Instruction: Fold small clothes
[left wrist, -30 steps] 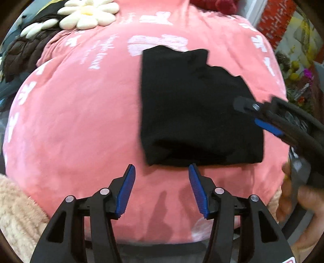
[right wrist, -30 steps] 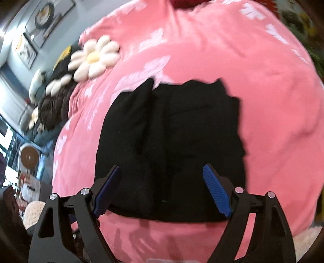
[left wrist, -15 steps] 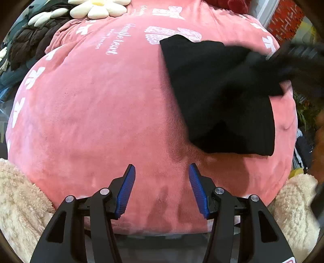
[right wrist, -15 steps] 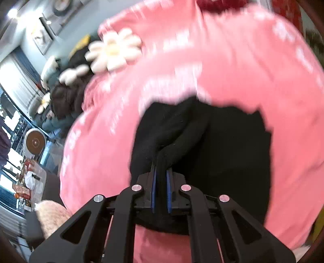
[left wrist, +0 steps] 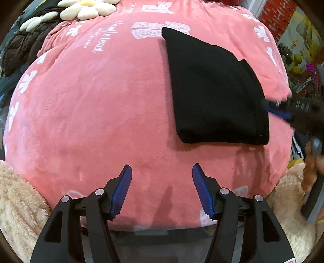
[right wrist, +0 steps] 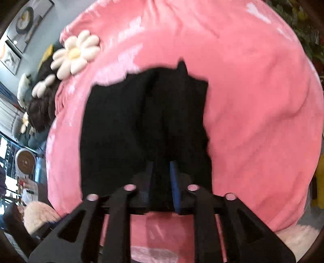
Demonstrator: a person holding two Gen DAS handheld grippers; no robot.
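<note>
Pink plush cushion (left wrist: 97, 113), printed with white bows and lettering, serves as the work surface; a cream daisy cushion (left wrist: 89, 8) and a dark brown quilted item (left wrist: 22, 46) lie at its far left edge, and cream fleece (left wrist: 18, 194) borders it at the near left.

Left claw (left wrist: 162, 188): blue pads spread and widening, nothing between them, poised over bare pink plush near the front edge, well apart from the garment.

Black garment (left wrist: 212, 89): lies right of centre on the cushion, folded into a compact, roughly 4-sided stack with a thick doubled edge along its near side.

Right claw (right wrist: 162, 178): at the garment's right edge in the left wrist view, blurred. In its own view the pads stand narrowly apart with black cloth between them, and the jaws are opening; contact with the cloth is not confirmed, so this reads as a release. A hand (left wrist: 312, 165) shows at the far right.

Assessment: 1 fold appears just laid down and the step in hand is letting go. Next move likely calls for clearing the right claw without dragging the top layer, then checking whether the left claw should pin the near edge for a further fold.
</note>
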